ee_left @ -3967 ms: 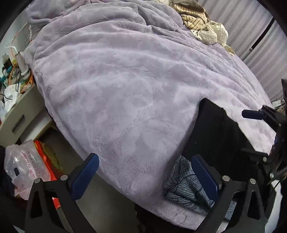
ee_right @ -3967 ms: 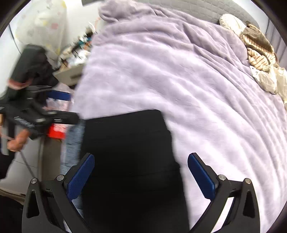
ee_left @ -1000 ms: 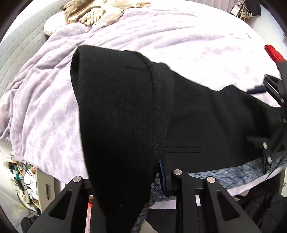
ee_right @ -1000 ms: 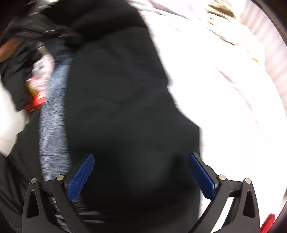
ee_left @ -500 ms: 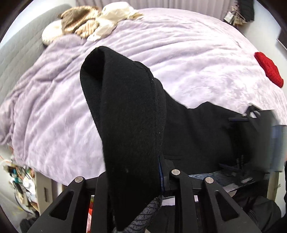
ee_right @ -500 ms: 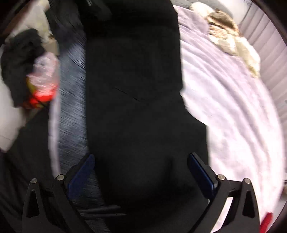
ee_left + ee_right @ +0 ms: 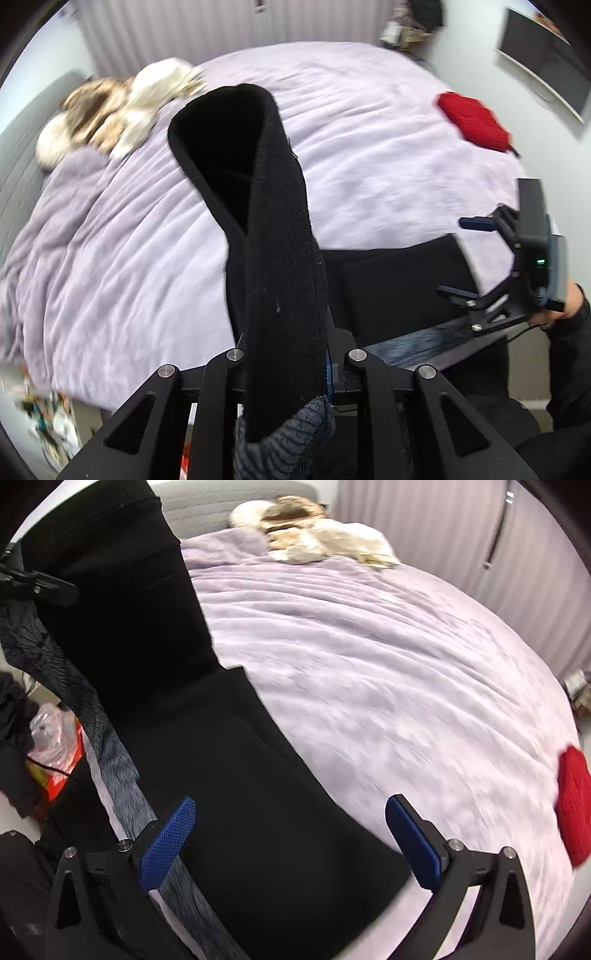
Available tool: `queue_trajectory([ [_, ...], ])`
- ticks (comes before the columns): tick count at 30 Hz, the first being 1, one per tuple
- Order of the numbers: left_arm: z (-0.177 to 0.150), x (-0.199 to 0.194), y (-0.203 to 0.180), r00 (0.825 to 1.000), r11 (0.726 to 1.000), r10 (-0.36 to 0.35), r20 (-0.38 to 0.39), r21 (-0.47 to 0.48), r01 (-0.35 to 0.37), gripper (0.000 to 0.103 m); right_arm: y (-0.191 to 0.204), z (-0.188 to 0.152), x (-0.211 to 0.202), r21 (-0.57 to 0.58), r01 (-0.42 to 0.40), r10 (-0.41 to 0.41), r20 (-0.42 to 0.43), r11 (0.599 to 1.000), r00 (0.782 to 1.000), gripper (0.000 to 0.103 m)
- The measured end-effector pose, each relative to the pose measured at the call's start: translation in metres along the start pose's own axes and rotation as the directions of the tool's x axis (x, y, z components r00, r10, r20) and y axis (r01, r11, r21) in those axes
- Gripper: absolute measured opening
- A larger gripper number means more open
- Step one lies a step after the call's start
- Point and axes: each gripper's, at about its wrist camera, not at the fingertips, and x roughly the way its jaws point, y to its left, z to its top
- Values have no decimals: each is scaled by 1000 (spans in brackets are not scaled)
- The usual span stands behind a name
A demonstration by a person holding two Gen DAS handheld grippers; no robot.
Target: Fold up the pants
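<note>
The black pants (image 7: 266, 221) rise in a thick fold out of my left gripper (image 7: 291, 365), whose jaws are closing tight on the cloth; the pads are hidden by it. A bit of blue-grey cloth (image 7: 284, 443) hangs below the jaws. The rest of the pants (image 7: 229, 760) lies along the near edge of the bed. My right gripper (image 7: 291, 834) hovers open above them, blue pads (image 7: 168, 840) wide apart with nothing between. In the left wrist view the right gripper (image 7: 458, 256) is at the far right, a hand behind it.
A lilac blanket (image 7: 369, 657) covers the bed. A blue-grey garment (image 7: 110, 746) lies under the pants at the bed's edge. A red knitted piece (image 7: 574, 805) sits on the far side, a pile of beige clothes (image 7: 314, 535) by the headboard. Bags (image 7: 55, 746) lie on the floor.
My left gripper, open over the flat pants four seconds ago, now grips one end and has lifted it higher. The right gripper has swung along the pants, still open.
</note>
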Motion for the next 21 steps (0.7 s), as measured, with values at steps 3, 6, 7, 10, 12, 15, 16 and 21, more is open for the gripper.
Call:
queue_trajectory([
  [3, 11, -7, -52, 999, 995, -18, 37, 100, 14, 22, -9, -37, -25, 89, 65, -67, 18, 994, 998, 103],
  [6, 18, 13, -92, 998, 982, -63, 17, 182, 59, 22, -44, -64, -44, 185, 80, -85, 21, 980, 996, 103],
  [7, 19, 22, -103, 998, 978, -68, 3, 197, 66, 22, -49, -72, -45, 209, 83, -88, 15, 974, 996, 103],
  [10, 20, 67, -136, 995, 970, -68, -72, 231, 82, 22, -68, -103, -50, 272, 86, -91, 6, 958, 996, 103],
  [12, 22, 105, -150, 989, 967, -52, -136, 241, 84, 22, -65, -122, -52, 309, 78, -82, 0, 948, 997, 103],
  [15, 21, 155, -171, 971, 973, -10, -238, 220, 64, 22, -67, -136, -43, 345, 80, -81, -10, 935, 997, 103],
  [16, 20, 170, -172, 965, 977, 8, -263, 209, 49, 24, -68, -143, -43, 360, 80, -80, -14, 930, 997, 103],
  [21, 16, 164, -183, 964, 974, -37, -265, 208, 94, 53, -73, -162, -46, 412, 28, -39, 18, 911, 999, 103],
])
